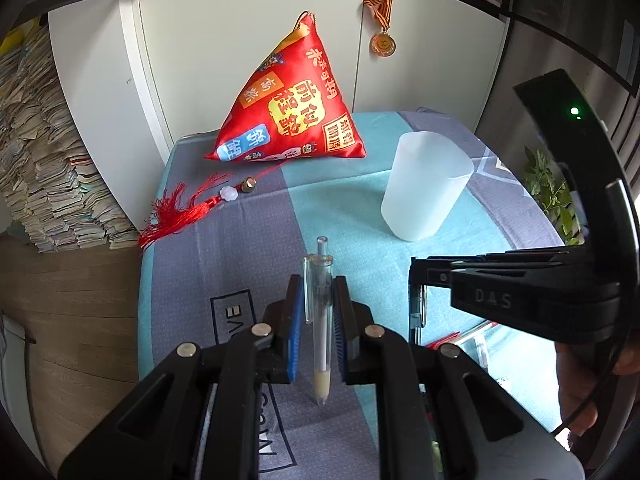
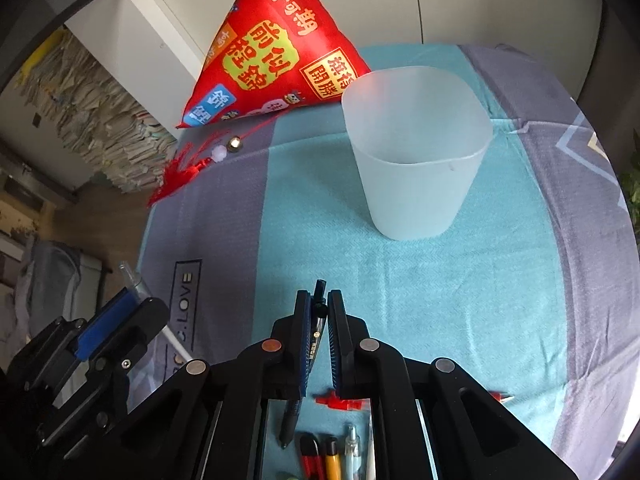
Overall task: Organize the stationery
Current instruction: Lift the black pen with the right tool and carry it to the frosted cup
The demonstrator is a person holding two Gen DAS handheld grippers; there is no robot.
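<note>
My left gripper (image 1: 317,292) is shut on a clear pen (image 1: 320,320), held upright above the cloth with its tip pointing toward me. My right gripper (image 2: 318,304) is shut on a dark blue pen (image 2: 316,332), whose black top sticks out past the fingertips. A frosted plastic cup (image 2: 416,152) stands open-topped beyond both grippers; in the left wrist view the cup (image 1: 426,184) is up and to the right. Several more pens (image 2: 332,456) lie on the cloth under my right gripper. The right gripper (image 1: 416,280) shows at the right edge of the left wrist view.
A red pyramid cushion (image 1: 296,100) with a red tassel (image 1: 176,212) sits at the back of the table. The blue and grey tablecloth (image 2: 460,300) covers the top. Paper stacks (image 1: 40,152) fill shelves at left; the table edge drops to a wooden floor there.
</note>
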